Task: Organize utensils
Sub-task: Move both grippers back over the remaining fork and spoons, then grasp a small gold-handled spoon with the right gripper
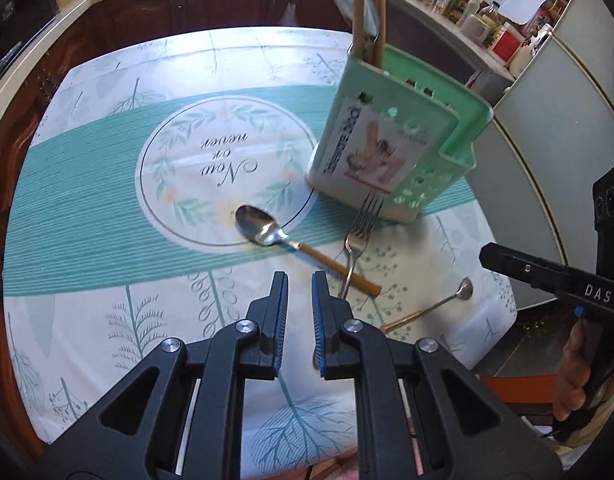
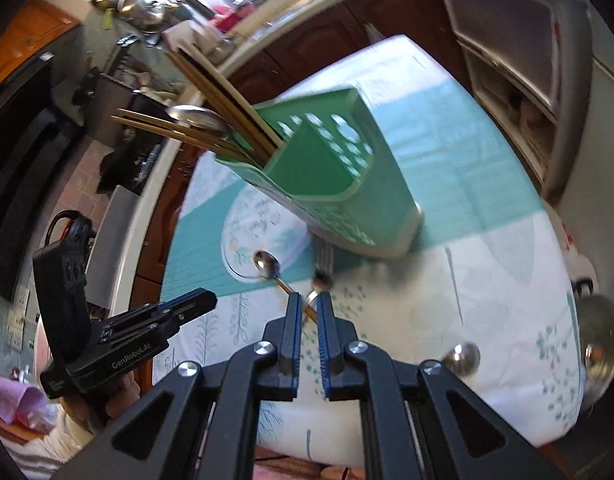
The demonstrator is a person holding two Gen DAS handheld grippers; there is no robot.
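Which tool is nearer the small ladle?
Right. The right tool hangs beside and above the small ladle at the table's right edge; the left tool sits farther left, near the spoon.

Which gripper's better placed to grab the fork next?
Left, probably. The left gripper, open and empty, sits just short of the fork, beside its handle. The right gripper, also open, comes in from the table's edge.

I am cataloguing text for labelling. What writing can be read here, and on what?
"Now or never": tablecloth, inside the leaf ring, upside down.
"DAS": right gripper.
"GenRobot.AI": left gripper.
Sticker on the green utensil holder: print too blurred to read.
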